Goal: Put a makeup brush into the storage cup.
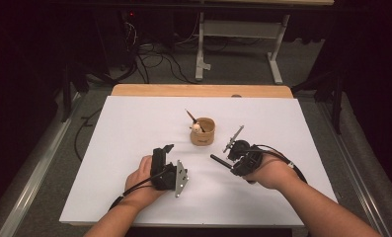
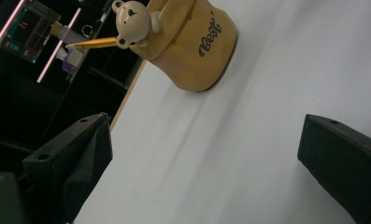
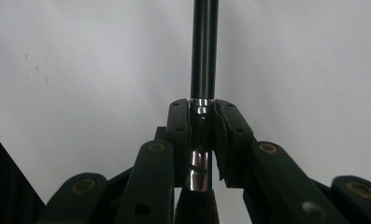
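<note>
Black pen (image 3: 204,51), or a tool much like one, sits clamped in your right gripper (image 3: 202,116); its jaws are closed against a shiny metal band on the shaft, and the dark barrel runs straight out beyond them over the white table (image 1: 134,128). From above, your right gripper (image 1: 230,160) hangs just right of the tan cup (image 1: 203,131), with the black shaft pointing left and slightly toward you. Your left gripper (image 1: 168,148) rests nearer you, left of the cup, jaws spread wide with nothing between them. Its own view looks at the cup (image 2: 197,46), which carries a small bear figure (image 2: 132,22) and a yellow pencil (image 2: 92,43).
</note>
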Demonstrator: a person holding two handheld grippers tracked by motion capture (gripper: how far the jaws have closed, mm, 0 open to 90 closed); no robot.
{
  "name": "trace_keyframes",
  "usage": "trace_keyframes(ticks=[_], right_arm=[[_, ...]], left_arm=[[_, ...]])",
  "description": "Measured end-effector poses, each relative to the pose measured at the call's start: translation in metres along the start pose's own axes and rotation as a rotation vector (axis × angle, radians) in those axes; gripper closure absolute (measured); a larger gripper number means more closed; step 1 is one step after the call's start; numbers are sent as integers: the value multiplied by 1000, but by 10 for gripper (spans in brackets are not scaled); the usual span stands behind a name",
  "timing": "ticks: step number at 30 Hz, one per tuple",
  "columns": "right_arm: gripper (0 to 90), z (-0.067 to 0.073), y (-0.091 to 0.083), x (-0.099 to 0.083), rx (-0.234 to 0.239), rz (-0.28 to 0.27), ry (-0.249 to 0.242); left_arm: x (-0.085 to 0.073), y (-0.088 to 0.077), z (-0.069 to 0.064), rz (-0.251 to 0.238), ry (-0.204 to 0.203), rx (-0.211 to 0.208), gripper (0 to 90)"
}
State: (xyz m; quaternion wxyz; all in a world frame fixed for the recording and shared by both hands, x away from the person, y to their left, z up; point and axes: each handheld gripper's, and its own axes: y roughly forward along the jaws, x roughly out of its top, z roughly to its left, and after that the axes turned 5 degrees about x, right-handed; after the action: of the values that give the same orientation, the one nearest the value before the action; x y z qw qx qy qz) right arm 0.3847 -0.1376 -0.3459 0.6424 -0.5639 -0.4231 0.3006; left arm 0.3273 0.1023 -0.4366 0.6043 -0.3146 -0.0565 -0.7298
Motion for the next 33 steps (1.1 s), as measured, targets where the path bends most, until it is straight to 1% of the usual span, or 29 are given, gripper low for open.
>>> trace_keyframes(ticks=[2,3,4,5,7,10,14,15,17,20,21,24,28,33], right_arm=[[792,1,0,2,1,4,-7],[792,2,0,2,3,-1,-4],[792,2,0,3,4,2,-11],[792,3,0,4,9,2,-5],[792,4,0,6,13,1,-15],[792,7,-1,9,16,4,-26],[792,9,-1,13,19,12,-34],[792,10,0,14,26,10,-31],[792,11,0,16,28,13,-40],[791,12,1,18,34,15,-48],[792,13,0,19,32,25,-48],[791,14,1,22,35,22,-67],[792,17,0,26,36,31,-72],[791,20,2,30,47,28,-89]], left_arm=[[0,0,-1,-1,19,12,36],[0,0,-1,-1,20,12,36],[0,0,-1,1,25,13,36],[0,0,-2,2,35,19,36],[0,1,-2,-1,47,23,36],[1,0,-4,-6,74,37,35],[1,0,-6,-12,110,48,35],[1,0,-7,-15,117,48,35],[1,-1,-7,-17,130,52,35],[1,-2,-8,-25,145,56,42],[2,-2,-9,-30,151,58,46],[2,-3,-10,-38,162,63,53],[2,-4,-11,-46,180,68,71],[3,-5,-14,-54,202,70,90]])
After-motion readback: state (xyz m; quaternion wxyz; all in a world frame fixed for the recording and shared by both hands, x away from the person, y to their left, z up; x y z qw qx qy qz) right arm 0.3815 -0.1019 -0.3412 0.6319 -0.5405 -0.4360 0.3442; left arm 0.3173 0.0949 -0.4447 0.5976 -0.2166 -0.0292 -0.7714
